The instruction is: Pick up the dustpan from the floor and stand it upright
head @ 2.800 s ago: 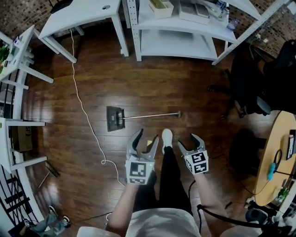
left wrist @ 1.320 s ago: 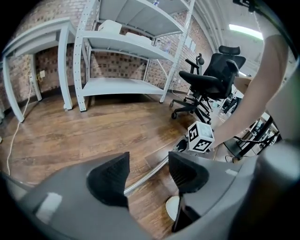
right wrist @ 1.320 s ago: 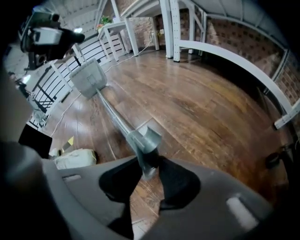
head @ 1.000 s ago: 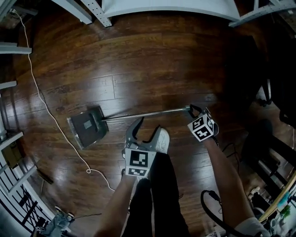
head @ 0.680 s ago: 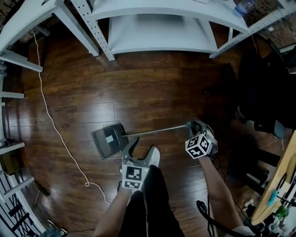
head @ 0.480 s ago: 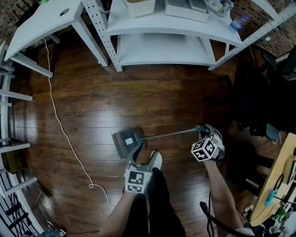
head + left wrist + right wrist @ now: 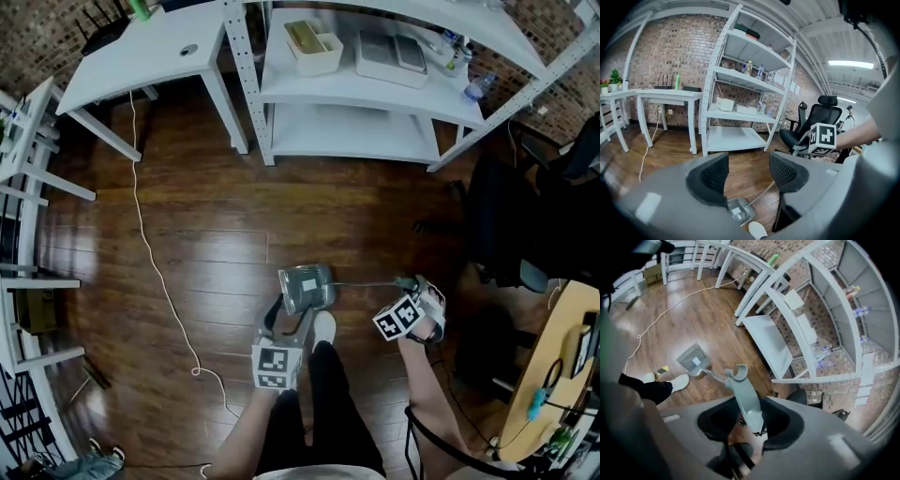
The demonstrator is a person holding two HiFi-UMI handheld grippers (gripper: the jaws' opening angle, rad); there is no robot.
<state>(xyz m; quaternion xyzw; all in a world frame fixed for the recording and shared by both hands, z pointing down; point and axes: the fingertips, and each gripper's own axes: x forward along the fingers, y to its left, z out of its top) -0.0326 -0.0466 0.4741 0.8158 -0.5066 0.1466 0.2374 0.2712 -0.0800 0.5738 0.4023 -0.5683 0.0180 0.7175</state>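
The grey dustpan [image 7: 306,286] rests with its pan on the wood floor just ahead of my shoe. Its metal handle [image 7: 370,283] slants steeply up to my right gripper [image 7: 412,287]. In the right gripper view the grey grip of the handle [image 7: 743,390] sits between the pads of the right gripper [image 7: 751,420], which still touch it while the jaws are opening; the pan [image 7: 693,359] lies far below. My left gripper [image 7: 292,313] hangs open and empty just above the pan. In the left gripper view, the left gripper [image 7: 747,176] looks out over the dustpan [image 7: 738,211].
A white shelving unit [image 7: 356,94] and a white desk [image 7: 141,47] stand ahead. A white cable [image 7: 159,272] trails across the floor on the left. A black office chair [image 7: 525,216] and a round wooden table [image 7: 562,347] are at the right. My shoe [image 7: 323,328] is next to the pan.
The right gripper has lifted the handle end off the floor, so the dustpan now stands steeply, its pan slid in toward my feet. Both grippers have risen.
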